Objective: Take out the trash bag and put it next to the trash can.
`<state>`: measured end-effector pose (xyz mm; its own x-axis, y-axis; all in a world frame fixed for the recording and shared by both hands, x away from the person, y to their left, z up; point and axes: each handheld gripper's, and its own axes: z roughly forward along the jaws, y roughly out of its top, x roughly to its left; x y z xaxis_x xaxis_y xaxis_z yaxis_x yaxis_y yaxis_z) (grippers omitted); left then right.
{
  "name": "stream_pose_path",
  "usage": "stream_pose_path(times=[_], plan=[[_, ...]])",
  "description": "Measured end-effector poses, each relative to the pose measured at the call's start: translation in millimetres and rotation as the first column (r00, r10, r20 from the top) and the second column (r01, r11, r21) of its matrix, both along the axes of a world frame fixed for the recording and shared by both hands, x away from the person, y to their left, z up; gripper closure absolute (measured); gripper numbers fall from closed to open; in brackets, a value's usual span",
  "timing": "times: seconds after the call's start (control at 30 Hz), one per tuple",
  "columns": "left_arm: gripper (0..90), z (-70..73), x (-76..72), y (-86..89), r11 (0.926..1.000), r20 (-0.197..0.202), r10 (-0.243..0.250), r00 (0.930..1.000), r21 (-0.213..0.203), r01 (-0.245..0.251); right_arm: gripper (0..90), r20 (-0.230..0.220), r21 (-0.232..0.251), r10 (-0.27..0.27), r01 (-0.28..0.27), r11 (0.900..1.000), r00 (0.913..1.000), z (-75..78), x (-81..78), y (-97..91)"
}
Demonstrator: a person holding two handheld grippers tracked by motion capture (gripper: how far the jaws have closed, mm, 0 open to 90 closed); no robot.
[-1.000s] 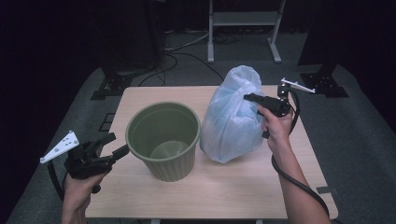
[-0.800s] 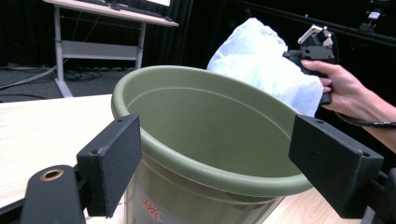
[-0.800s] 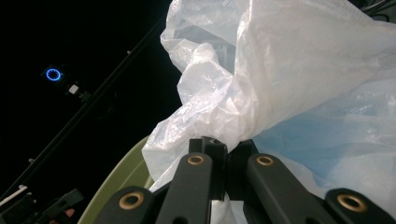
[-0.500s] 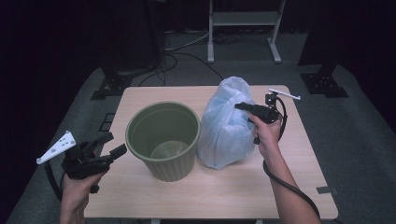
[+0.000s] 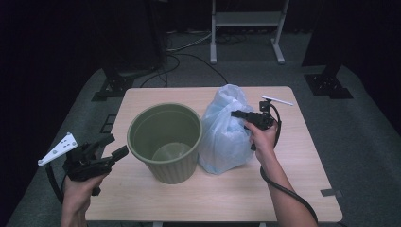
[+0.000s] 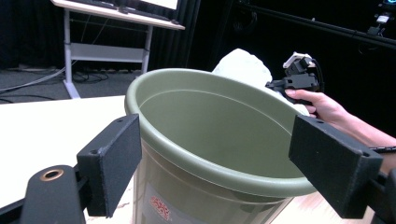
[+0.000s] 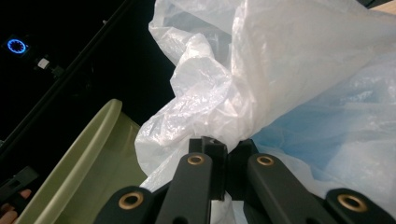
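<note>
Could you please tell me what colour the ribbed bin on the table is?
Olive green; the bin shows best in the high view.

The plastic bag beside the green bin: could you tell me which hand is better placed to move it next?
Right: the right gripper is shut on the plastic bag; the left gripper, open, sits across the green bin.

No text can be read on anything.

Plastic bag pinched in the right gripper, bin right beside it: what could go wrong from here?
1. The right gripper is shut on a thin fold of the plastic bag; the film could tear or slip out if pulled.
2. The bag stands touching the green bin, so dragging it sideways might tip or shove the bin.
3. The left gripper is open and off the bin, so nothing steadies it.
</note>
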<state>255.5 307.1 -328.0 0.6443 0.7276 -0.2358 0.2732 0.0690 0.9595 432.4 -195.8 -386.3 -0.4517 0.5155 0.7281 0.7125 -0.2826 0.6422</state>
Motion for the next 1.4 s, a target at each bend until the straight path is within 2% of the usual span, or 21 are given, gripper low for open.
stream_pose_path(times=[0.8, 1.1, 1.2, 1.27, 1.33, 1.4], plan=[[16.0, 0.6, -1.3, -1.5, 1.0000, 0.006, -0.002, 1.0000, 0.007, 0.002, 89.7, -0.030, -0.044, 0.034, -0.036, 0.9984, 0.9990, -23.1, -1.0, 16.8], [15.9, -0.2, -0.4, -5.3, 0.9998, 0.002, -0.013, 0.9999, 0.015, 0.013, 89.6, -0.050, -0.070, 0.062, -0.065, 0.9954, 0.9969, -33.9, -3.6, 22.3], [16.0, -0.4, -0.7, -6.2, 0.9998, 0.001, -0.014, 0.9999, 0.014, 0.014, 88.8, -0.056, -0.060, 0.077, -0.080, 0.9950, 0.9955, -36.6, -4.5, 21.7], [16.0, -0.5, -0.8, -6.5, 0.9998, -0.001, -0.015, 0.9999, 0.016, 0.015, 84.1, -0.055, -0.056, 0.094, -0.097, 0.9938, 0.9941, -35.8, -5.1, 21.4], [16.0, -0.9, -0.6, -7.1, 0.9998, -0.002, -0.014, 0.9999, 0.015, 0.014, 72.9, -0.038, -0.047, 0.116, -0.118, 0.9919, 0.9925, -33.5, -6.0, 20.6], [16.0, -1.2, -0.5, -7.9, 0.9997, -0.005, -0.015, 0.9999, 0.019, 0.015, 66.0, -0.018, -0.058, 0.118, -0.119, 0.9912, 0.9928, -29.1, -7.9, 18.9]])
